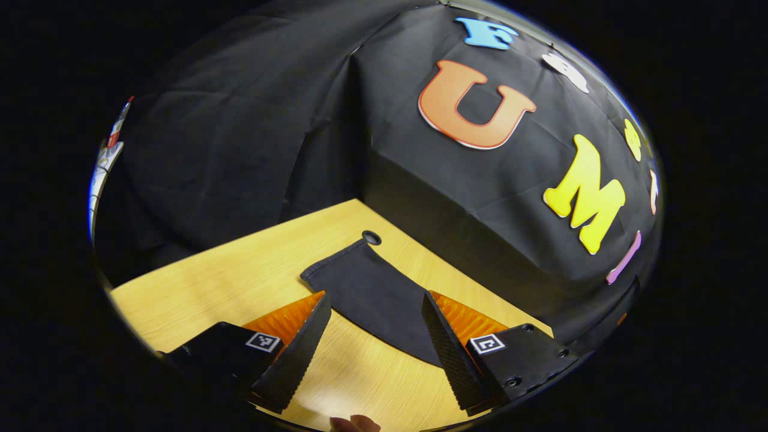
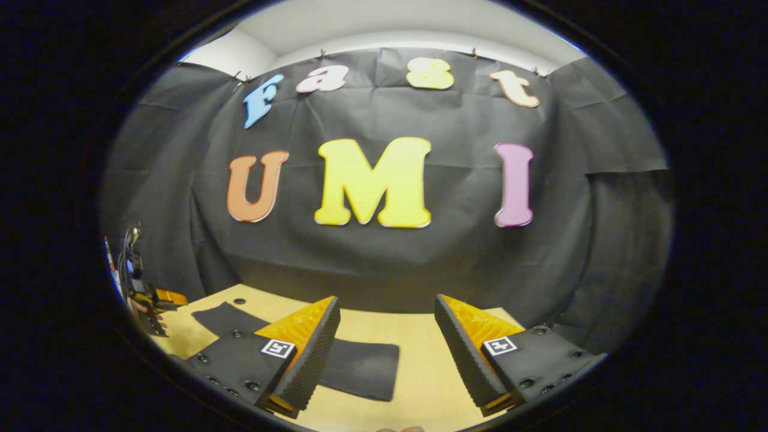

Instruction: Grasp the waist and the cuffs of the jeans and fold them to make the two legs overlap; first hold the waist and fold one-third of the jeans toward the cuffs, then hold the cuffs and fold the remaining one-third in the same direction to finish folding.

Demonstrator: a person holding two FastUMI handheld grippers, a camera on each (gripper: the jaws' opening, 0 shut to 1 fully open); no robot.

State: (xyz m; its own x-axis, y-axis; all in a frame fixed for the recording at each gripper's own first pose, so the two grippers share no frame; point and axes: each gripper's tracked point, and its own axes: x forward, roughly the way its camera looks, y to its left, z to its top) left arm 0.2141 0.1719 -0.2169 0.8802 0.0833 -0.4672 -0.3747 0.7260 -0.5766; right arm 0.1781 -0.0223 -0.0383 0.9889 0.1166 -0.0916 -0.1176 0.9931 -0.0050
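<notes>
Dark jeans (image 1: 372,297) lie flat on the wooden table (image 1: 210,282), one narrow end pointing toward the booth's corner. My left gripper (image 1: 375,300) hovers over them, open, with the cloth showing between its fingers and nothing held. In the right gripper view the jeans (image 2: 366,369) stretch as a long dark strip from the left toward the middle. My right gripper (image 2: 388,303) stands open above the strip's near end, holding nothing. The left gripper (image 2: 153,306) shows small at the far left edge, held by a hand.
A round cable hole (image 1: 371,237) sits in the table just beyond the jeans' far end, also visible as the hole (image 2: 239,301). The black cloth wall (image 1: 480,198) closes off the table's back edge. A fingertip (image 1: 354,423) shows at the bottom.
</notes>
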